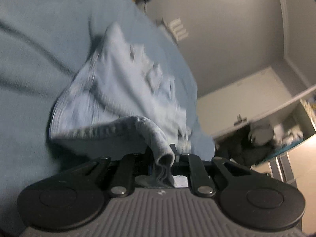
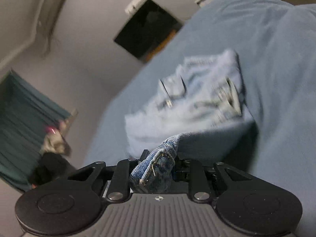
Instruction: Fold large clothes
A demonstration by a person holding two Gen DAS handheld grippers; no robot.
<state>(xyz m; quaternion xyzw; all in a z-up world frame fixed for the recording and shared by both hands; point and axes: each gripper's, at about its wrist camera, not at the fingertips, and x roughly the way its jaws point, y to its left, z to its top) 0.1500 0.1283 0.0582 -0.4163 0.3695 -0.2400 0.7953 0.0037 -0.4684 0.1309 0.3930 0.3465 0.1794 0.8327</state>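
Left wrist view: left tongs clench a jeans hem; right tongs pinch the other, lifting both ends off the bed for folding.

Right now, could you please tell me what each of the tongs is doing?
Left tongs: closed on a bunched edge of the jeans.
Right tongs: closed on a denim hem of the same jeans.
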